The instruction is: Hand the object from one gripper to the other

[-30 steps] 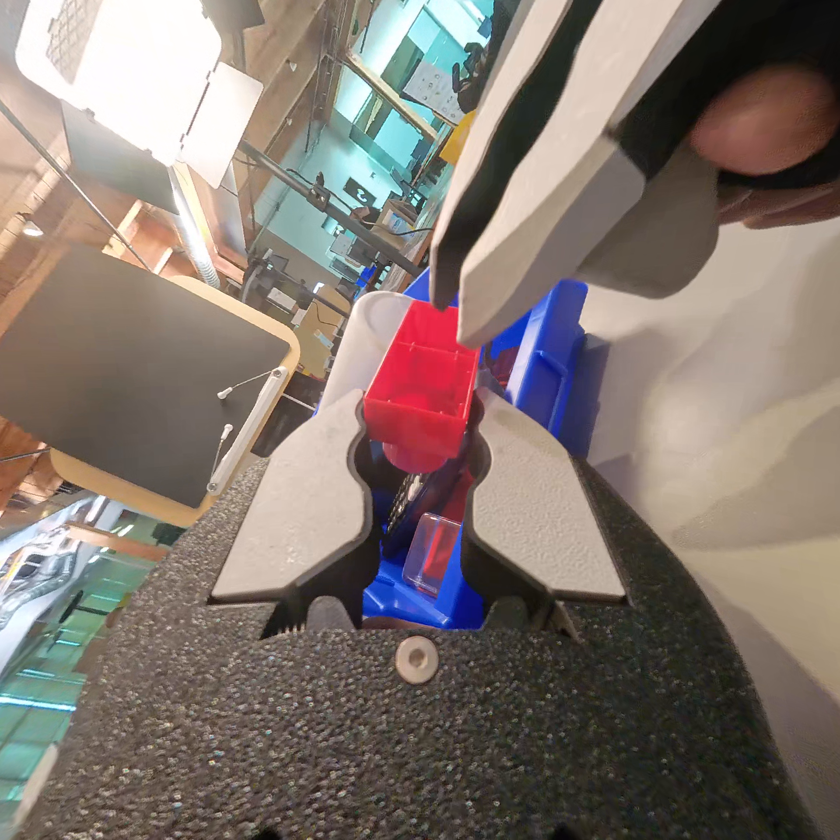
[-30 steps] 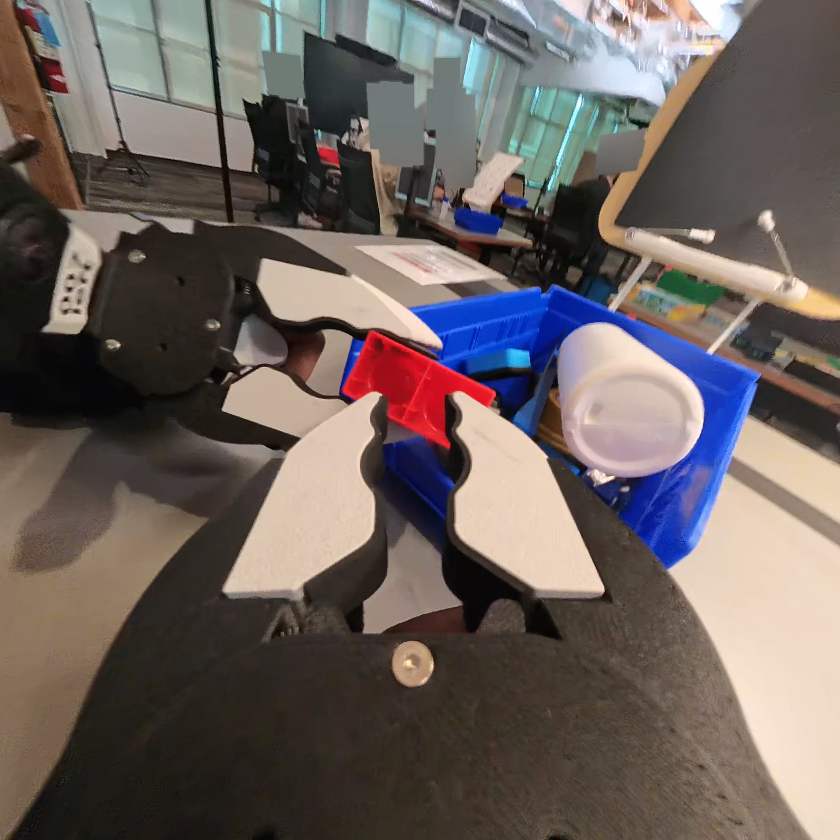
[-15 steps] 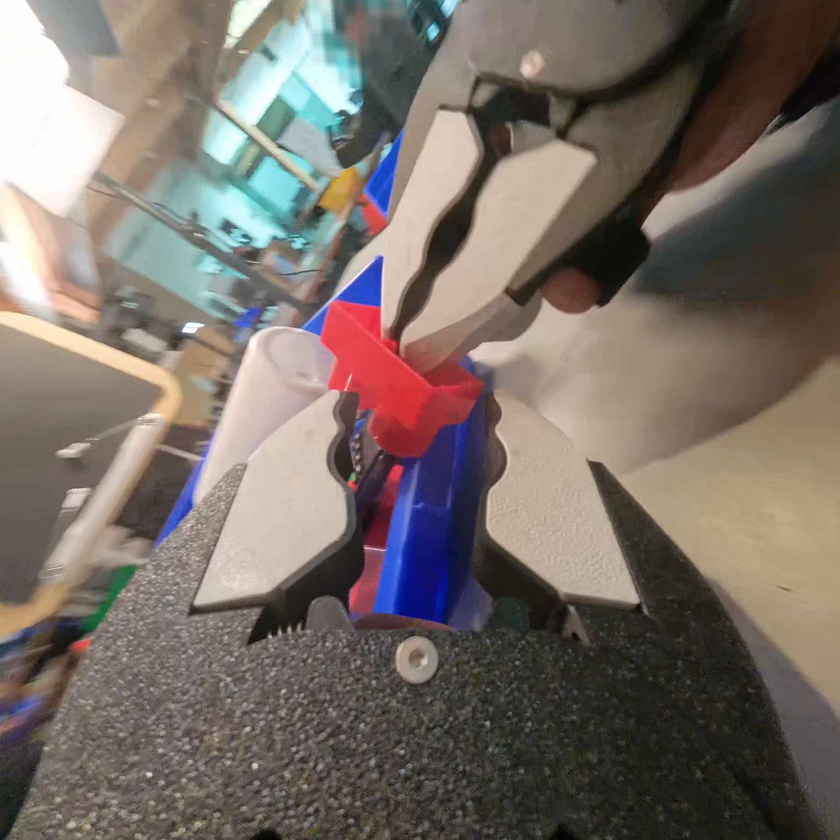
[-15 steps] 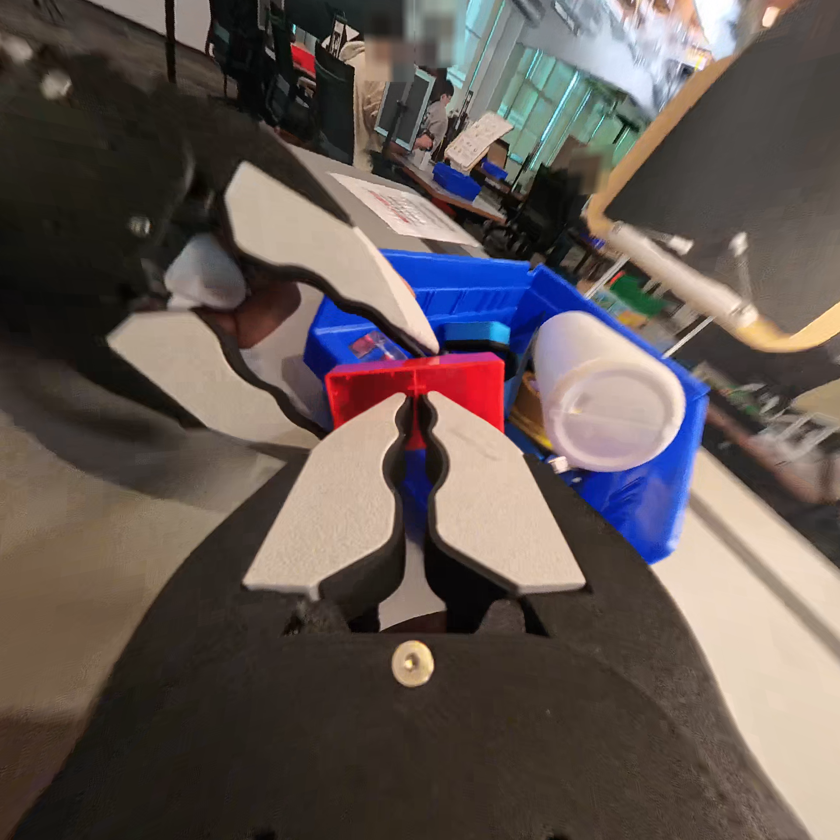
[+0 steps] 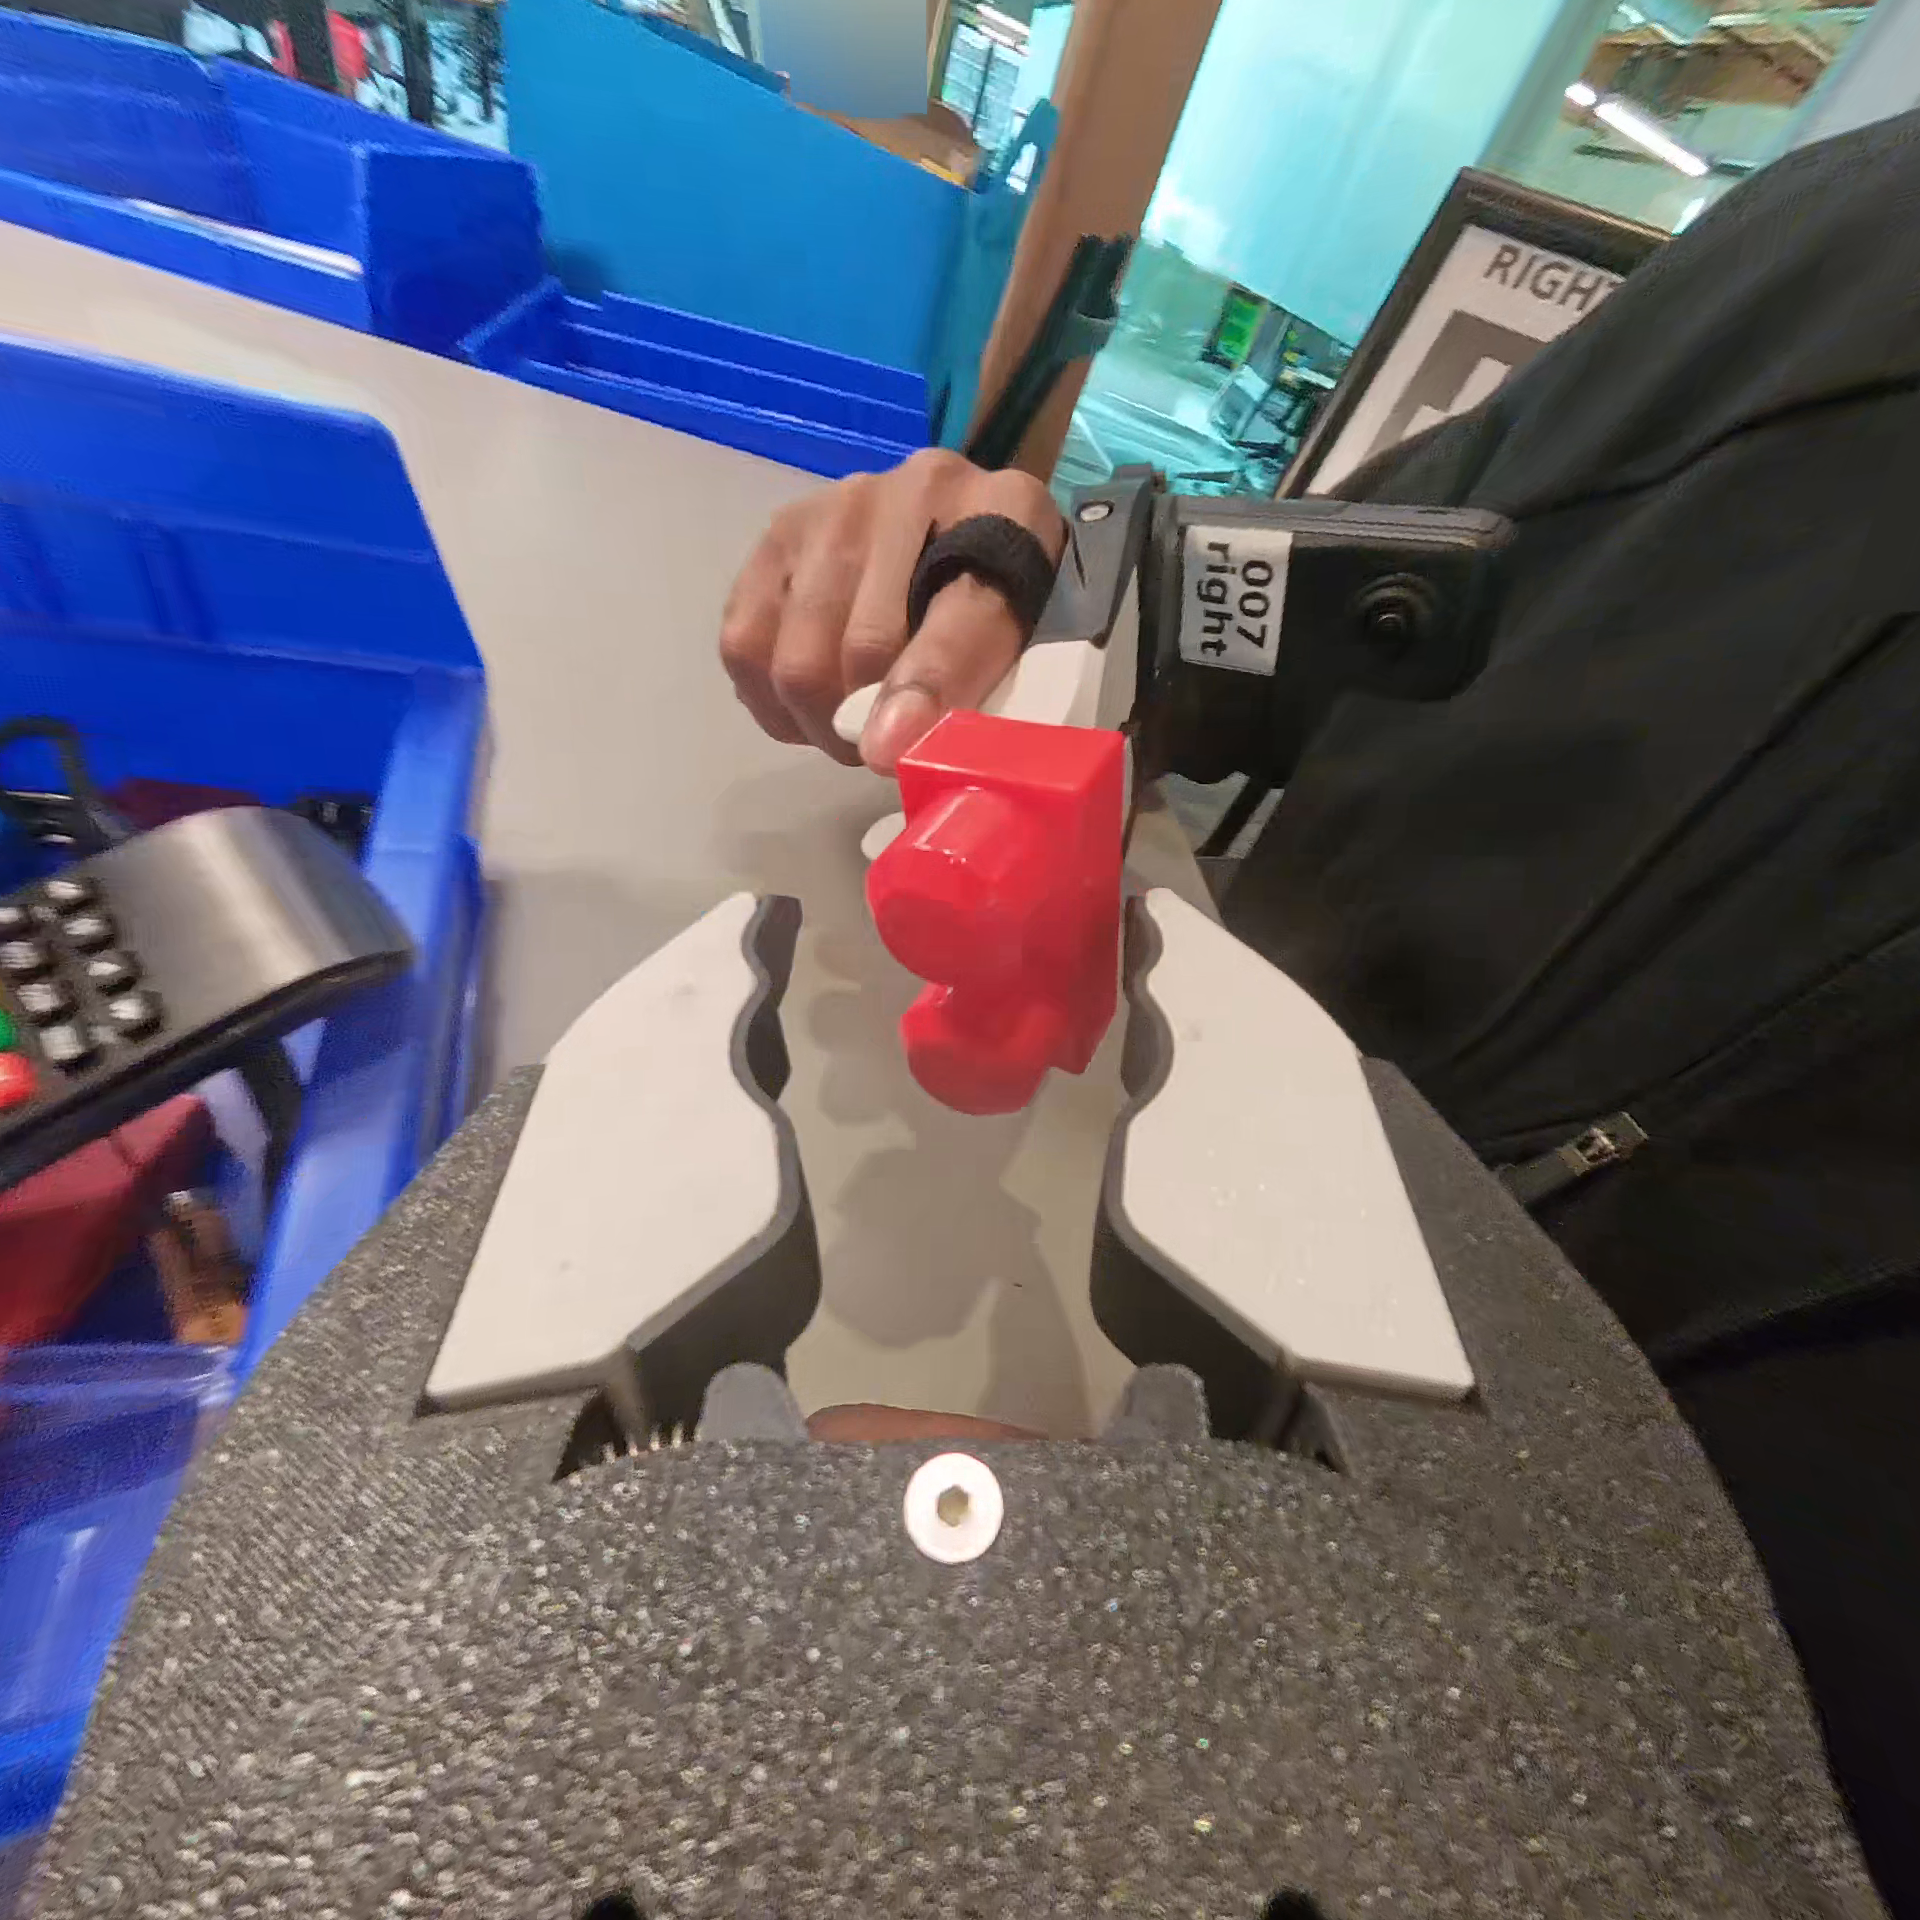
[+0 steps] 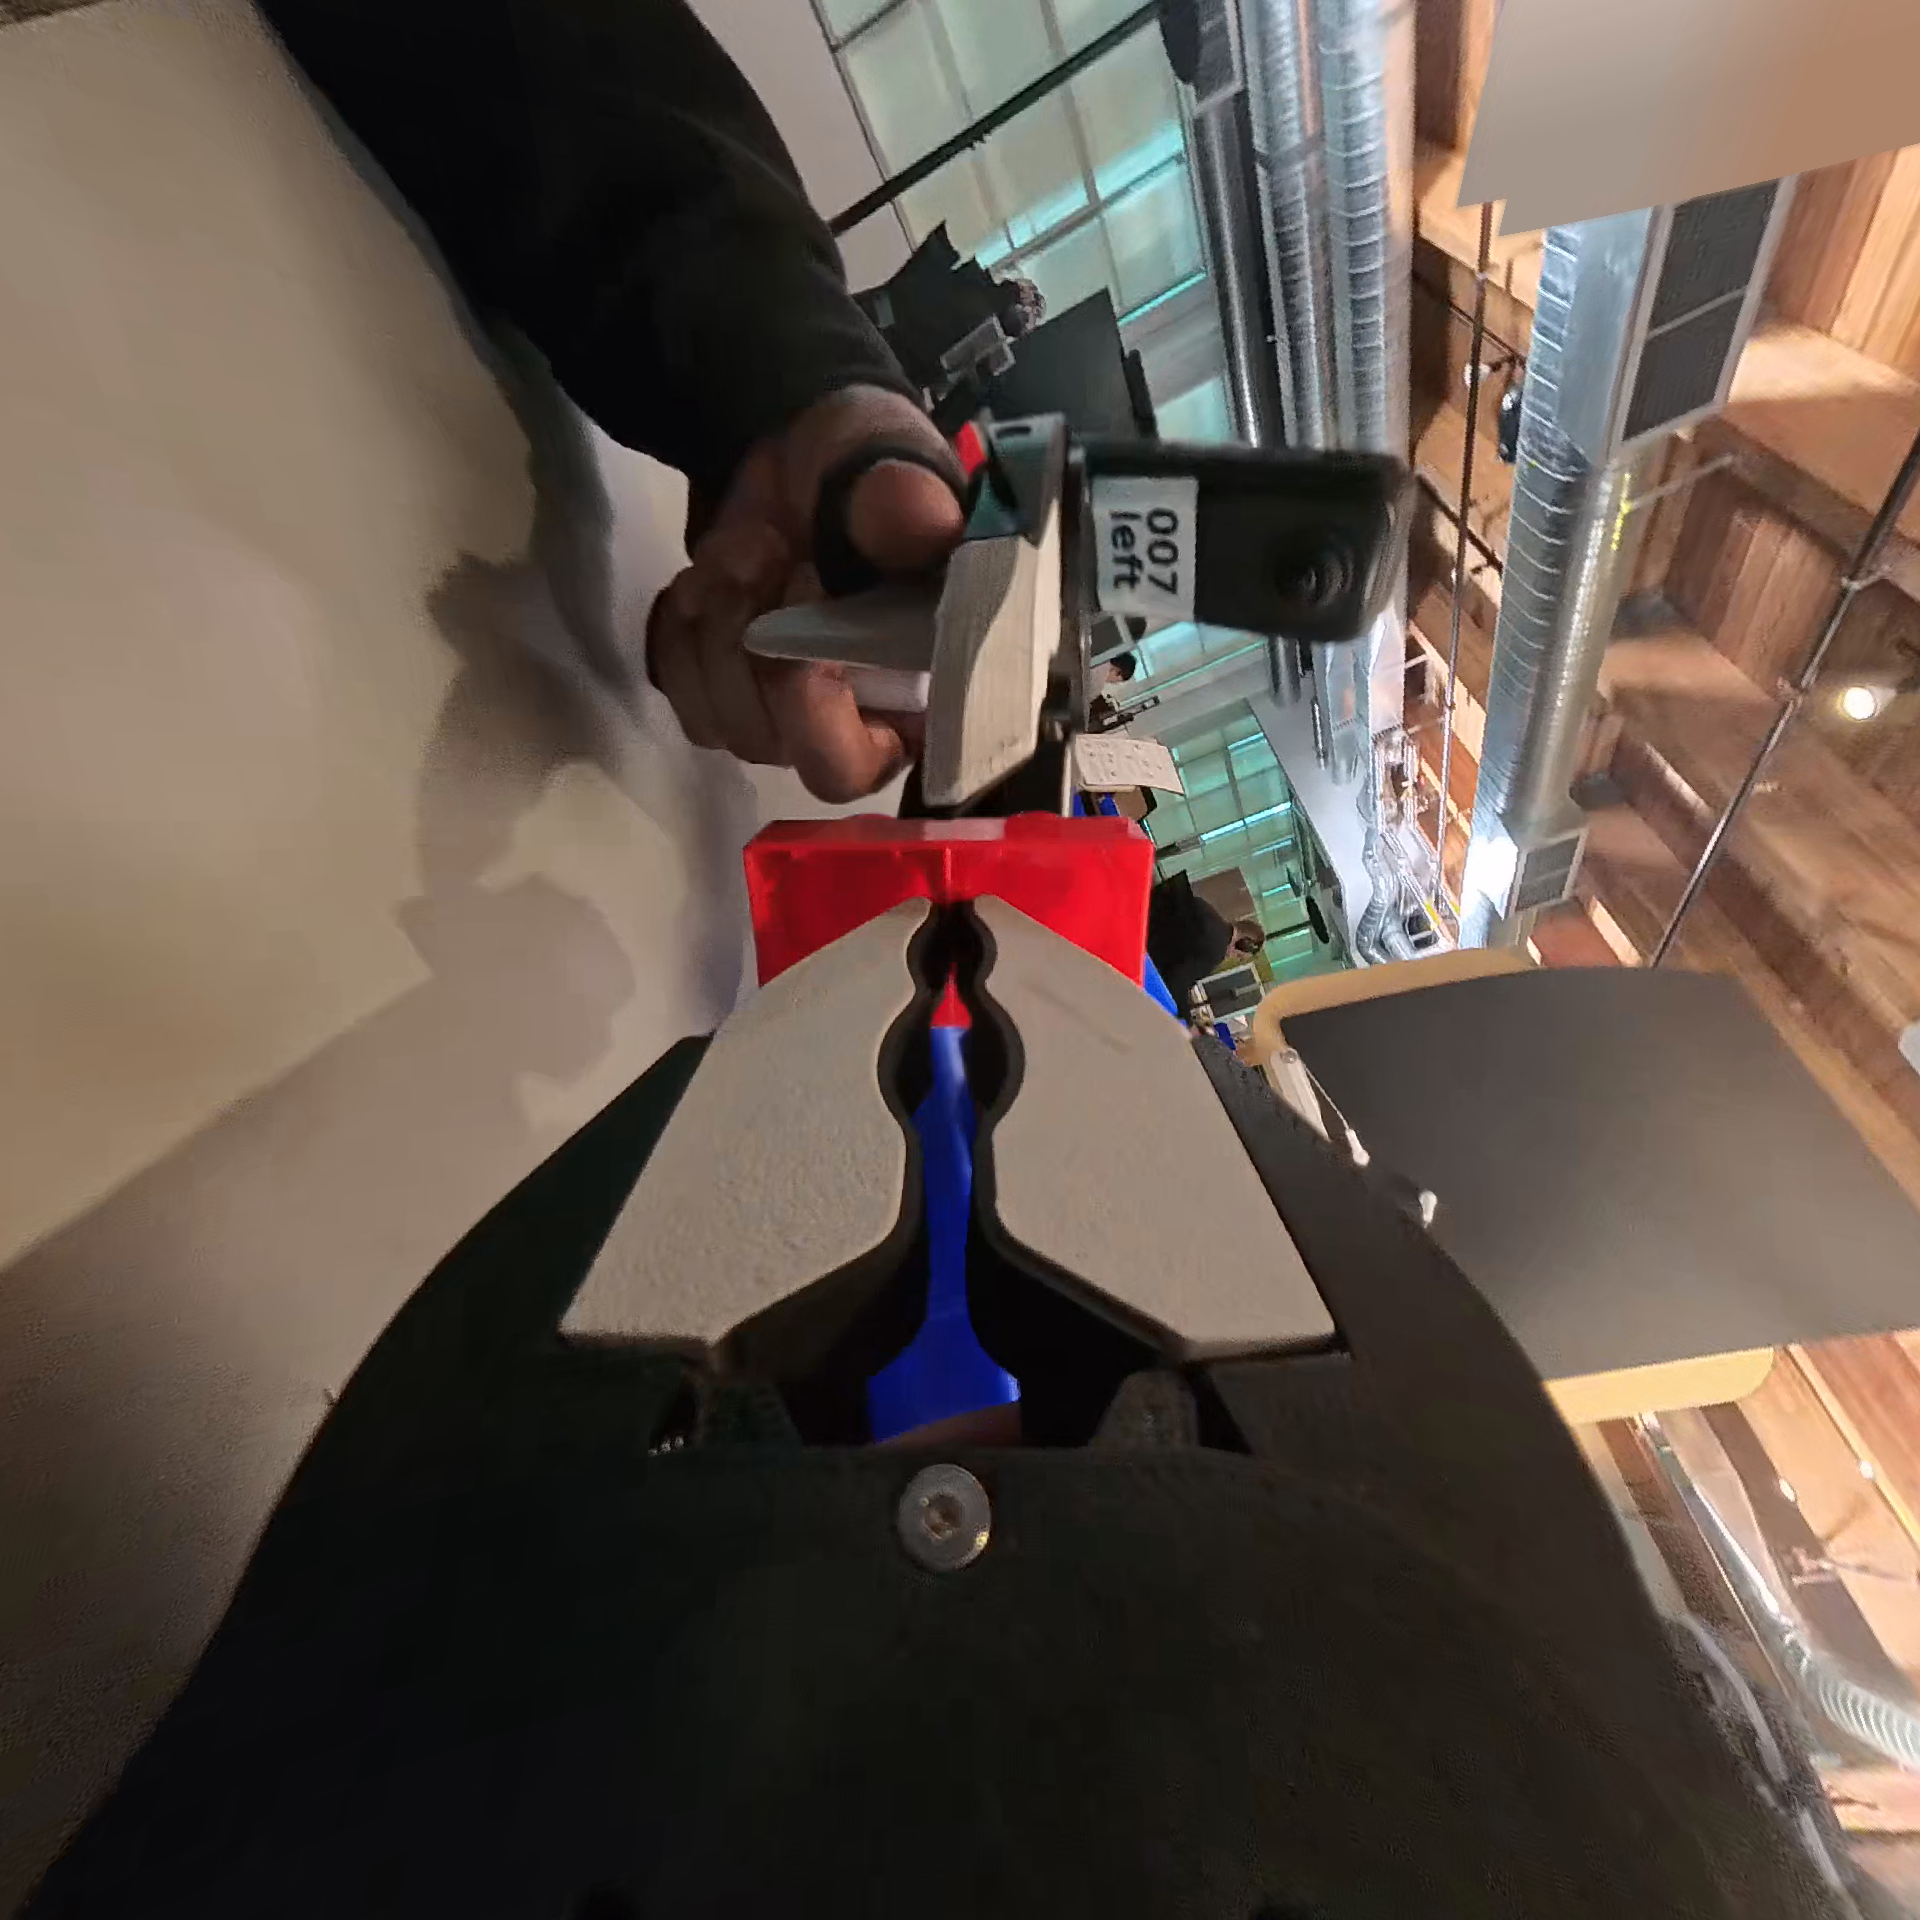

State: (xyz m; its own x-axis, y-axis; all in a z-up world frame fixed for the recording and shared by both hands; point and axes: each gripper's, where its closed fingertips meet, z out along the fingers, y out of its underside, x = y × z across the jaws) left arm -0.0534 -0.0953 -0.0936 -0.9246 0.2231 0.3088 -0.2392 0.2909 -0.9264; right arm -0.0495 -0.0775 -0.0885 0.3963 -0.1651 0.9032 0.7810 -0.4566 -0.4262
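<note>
The right gripper (image 6: 951,914) has its jaws pinched on the red block (image 5: 1003,914), held above the bench (image 5: 623,623). The block hangs between the spread jaws of the left gripper (image 5: 956,925), its long axis pointing into their gap.

Red block-shaped part (image 5: 1003,914): smooth glossy plastic w/ sharp highlights. Left gripper (image 5: 956,925) body: rough, grainy black matt finish; its pale grey fingers (image 5: 644,1164) look matt, finely textured plastic. Right gripper (image 6: 951,914): same matt grey pads, black body. Blue storage bin (image 5: 187,582): smooth semi-gloss plastic. White tabletop (image 5: 582,582): smooth, matt. Black sleeve (image 5: 1662,831): soft cloth. Finger strap (image 5: 982,561): fuzzy black fabric.
</note>
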